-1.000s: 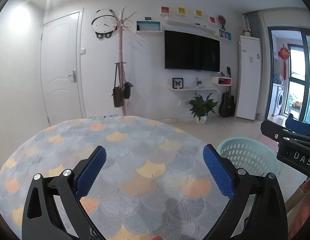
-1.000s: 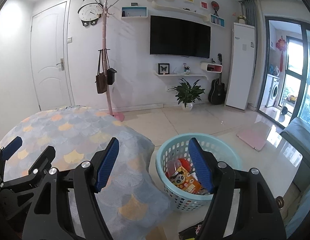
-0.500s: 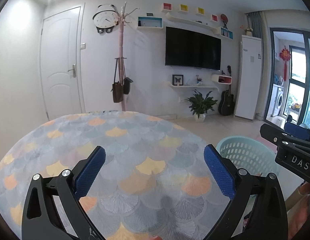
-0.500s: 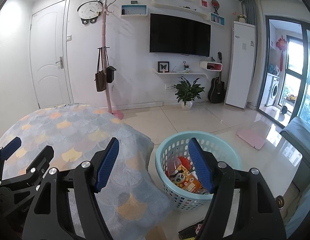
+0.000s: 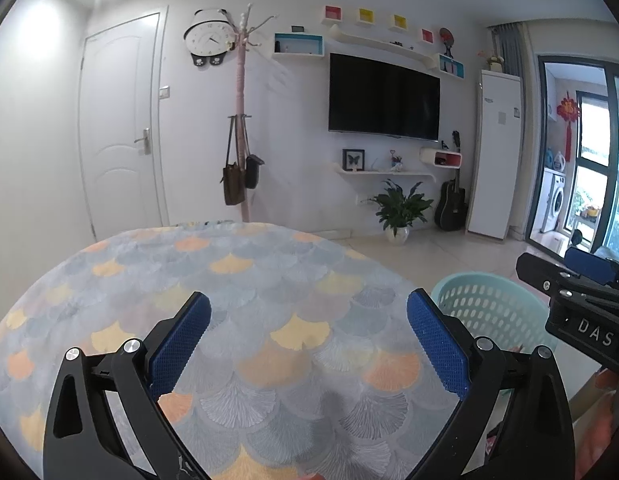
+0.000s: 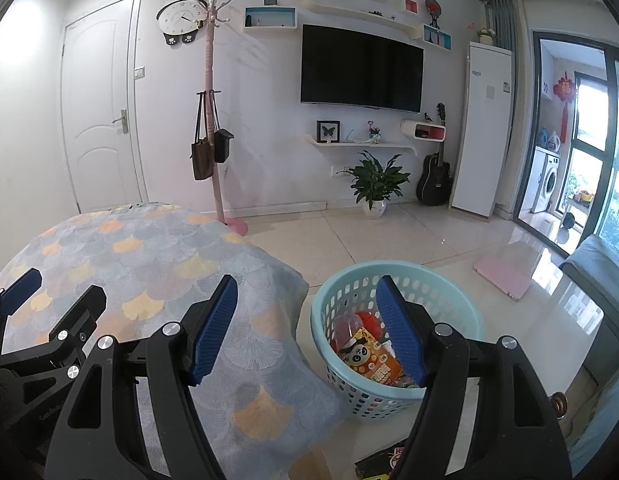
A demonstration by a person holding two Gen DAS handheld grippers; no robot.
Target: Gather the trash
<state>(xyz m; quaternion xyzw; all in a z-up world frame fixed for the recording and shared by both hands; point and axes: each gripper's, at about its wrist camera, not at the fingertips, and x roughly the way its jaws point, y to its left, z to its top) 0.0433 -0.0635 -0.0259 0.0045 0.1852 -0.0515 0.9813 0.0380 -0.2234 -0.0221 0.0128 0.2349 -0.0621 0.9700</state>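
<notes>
A light blue plastic basket (image 6: 441, 296) stands on the floor to the right of the table and holds trash: an orange panda snack packet (image 6: 369, 360), a clear bottle and red items. It also shows in the left wrist view (image 5: 485, 308). My right gripper (image 6: 307, 328) is open and empty, above the table's edge and the basket's left rim. My left gripper (image 5: 309, 342) is open and empty over the table top. The right gripper's body shows at the right of the left wrist view (image 5: 581, 304).
A round table with a grey, orange and yellow scale-pattern cloth (image 5: 237, 280) fills the foreground. A dark packet lies on the floor by the basket (image 6: 389, 456). A pink mat (image 6: 503, 276) lies on the tiled floor. A coat stand, plant and guitar line the far wall.
Both grippers have risen and drifted slightly; the views tilt up a little. Both stay open and empty.
</notes>
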